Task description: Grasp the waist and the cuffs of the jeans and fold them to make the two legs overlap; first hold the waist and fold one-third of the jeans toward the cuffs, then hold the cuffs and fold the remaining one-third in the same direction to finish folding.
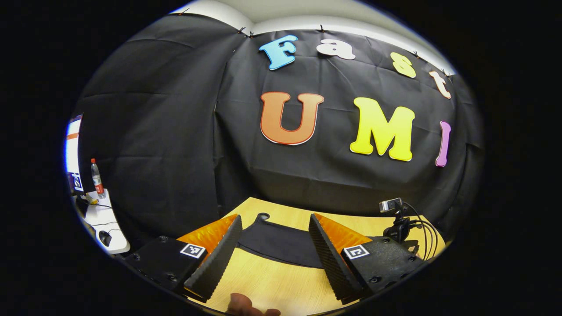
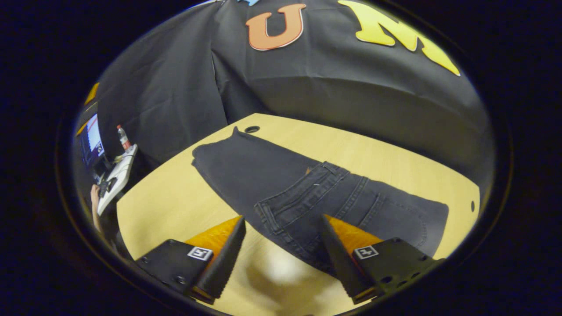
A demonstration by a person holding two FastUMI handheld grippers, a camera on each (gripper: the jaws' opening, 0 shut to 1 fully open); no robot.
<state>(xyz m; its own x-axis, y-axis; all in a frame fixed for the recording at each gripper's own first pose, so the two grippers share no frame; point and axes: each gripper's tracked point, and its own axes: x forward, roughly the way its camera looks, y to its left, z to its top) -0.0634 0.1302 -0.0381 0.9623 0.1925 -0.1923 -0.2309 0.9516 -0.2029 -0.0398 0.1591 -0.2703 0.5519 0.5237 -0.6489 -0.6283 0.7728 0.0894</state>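
Observation:
Dark grey jeans (image 2: 307, 193) lie flat on the light wooden table (image 2: 175, 202) in the right gripper view. The waist part is folded over the legs, its waistband and pocket seams facing up near the middle. My right gripper (image 2: 283, 254) hovers open above the table, just in front of the folded waist edge, holding nothing. In the left gripper view, one end of the jeans (image 1: 281, 243) shows as a dark flat strip beyond the fingers. My left gripper (image 1: 272, 259) is open above bare table, short of that cloth.
A webcam on a small stand with cables (image 1: 397, 221) sits at the table's right side. A round cable hole (image 2: 252, 129) marks the far table corner. A side desk with a bottle (image 1: 96, 177), a mouse and a screen stands at the left. A fingertip (image 1: 241, 305) shows at the bottom edge.

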